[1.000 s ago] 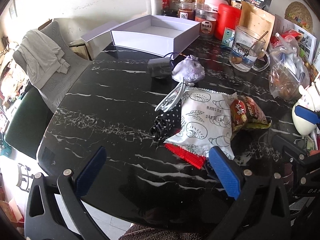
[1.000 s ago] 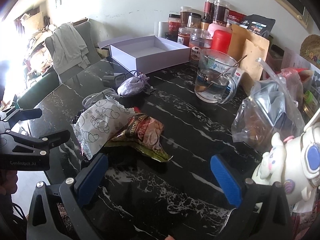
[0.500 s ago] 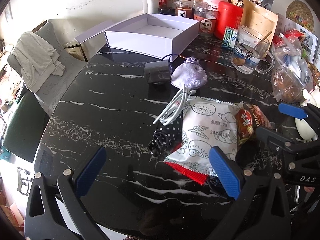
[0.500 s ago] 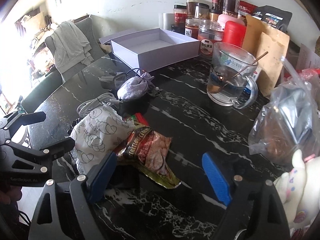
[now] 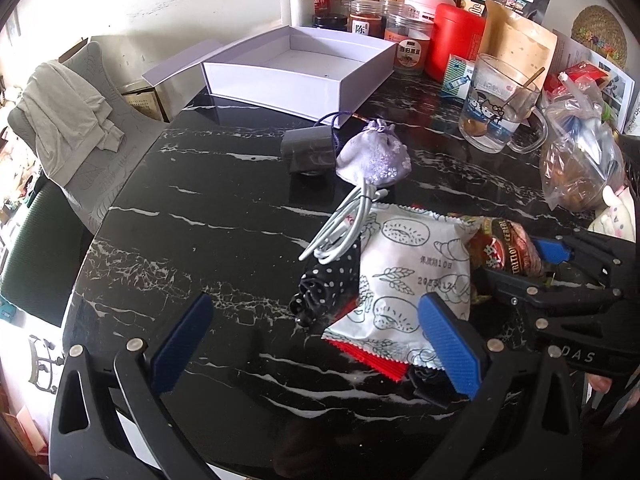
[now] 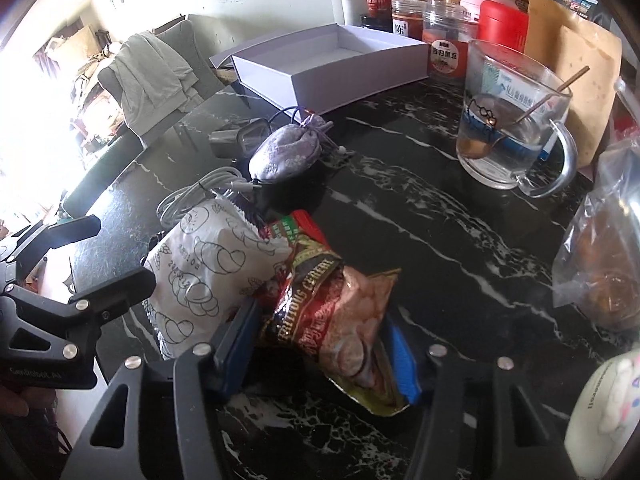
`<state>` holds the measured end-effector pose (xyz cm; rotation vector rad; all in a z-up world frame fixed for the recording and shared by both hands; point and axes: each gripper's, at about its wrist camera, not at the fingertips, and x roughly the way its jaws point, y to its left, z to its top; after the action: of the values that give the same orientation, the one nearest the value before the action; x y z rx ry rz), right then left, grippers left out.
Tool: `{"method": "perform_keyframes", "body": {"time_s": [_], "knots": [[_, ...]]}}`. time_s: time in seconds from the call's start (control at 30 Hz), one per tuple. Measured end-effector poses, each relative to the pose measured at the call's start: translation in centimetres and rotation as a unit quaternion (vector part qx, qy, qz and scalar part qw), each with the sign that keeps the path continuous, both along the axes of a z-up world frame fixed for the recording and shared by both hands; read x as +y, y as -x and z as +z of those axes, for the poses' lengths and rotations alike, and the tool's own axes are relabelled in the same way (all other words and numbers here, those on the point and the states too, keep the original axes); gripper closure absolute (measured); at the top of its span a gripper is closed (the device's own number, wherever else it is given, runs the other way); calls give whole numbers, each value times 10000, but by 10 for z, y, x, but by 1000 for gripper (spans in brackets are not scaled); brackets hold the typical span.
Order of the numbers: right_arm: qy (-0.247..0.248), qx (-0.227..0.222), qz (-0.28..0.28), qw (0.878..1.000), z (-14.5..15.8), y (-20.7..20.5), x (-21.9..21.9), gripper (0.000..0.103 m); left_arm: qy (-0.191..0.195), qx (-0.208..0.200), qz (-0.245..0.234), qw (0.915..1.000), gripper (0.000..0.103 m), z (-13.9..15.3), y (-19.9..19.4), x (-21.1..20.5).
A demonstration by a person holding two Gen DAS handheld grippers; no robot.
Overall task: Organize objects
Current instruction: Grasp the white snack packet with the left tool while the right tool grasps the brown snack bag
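Note:
A brown cereal packet [image 6: 340,316] lies on the black marble table, against a white bread-print packet [image 6: 208,272]. My right gripper [image 6: 320,356] has its blue pads on both sides of the cereal packet, closed on it; it also shows in the left wrist view [image 5: 560,264]. My left gripper [image 5: 316,344] is open and empty, with its right pad over the white packet's [image 5: 404,276] near corner. A white cable [image 5: 344,228], a polka-dot cloth [image 5: 324,284], a lilac pouch [image 5: 374,158] and a grey charger [image 5: 306,150] lie beyond. An open white box [image 5: 296,72] stands at the back.
Jars and a red canister [image 5: 456,40] line the back wall. A glass mug with a spoon [image 6: 508,128] and a plastic bag of food [image 6: 608,264] stand at the right. A white plush toy [image 6: 604,408] is near right. A chair with a grey cloth [image 5: 68,116] is left.
My right gripper moved forward onto the cereal packet and narrowed around it. My left gripper moved a little forward over the table and stayed open.

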<state>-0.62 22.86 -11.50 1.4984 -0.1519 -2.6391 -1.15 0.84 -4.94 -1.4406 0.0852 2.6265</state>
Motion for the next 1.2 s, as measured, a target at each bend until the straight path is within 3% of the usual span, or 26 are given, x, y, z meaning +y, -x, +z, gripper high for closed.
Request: {"method": "perform_keyframes", "body": {"time_s": [0.57, 0.83, 0.93, 1.2], "knots": [[-315, -5, -445, 9985, 5, -31, 38, 48, 115, -75, -898, 9959, 1, -3, 5, 60], [-301, -18, -410, 9987, 5, -34, 37, 47, 172, -378, -1043, 9937, 20, -24, 9, 66], [-307, -36, -409, 9987, 3, -34, 35, 47, 163, -451, -1132, 9924, 33, -33, 10, 68], [-212, 42, -346, 9992, 2, -38, 34, 48, -2, -258, -1186, 9926, 48, -26, 3, 61]]}}
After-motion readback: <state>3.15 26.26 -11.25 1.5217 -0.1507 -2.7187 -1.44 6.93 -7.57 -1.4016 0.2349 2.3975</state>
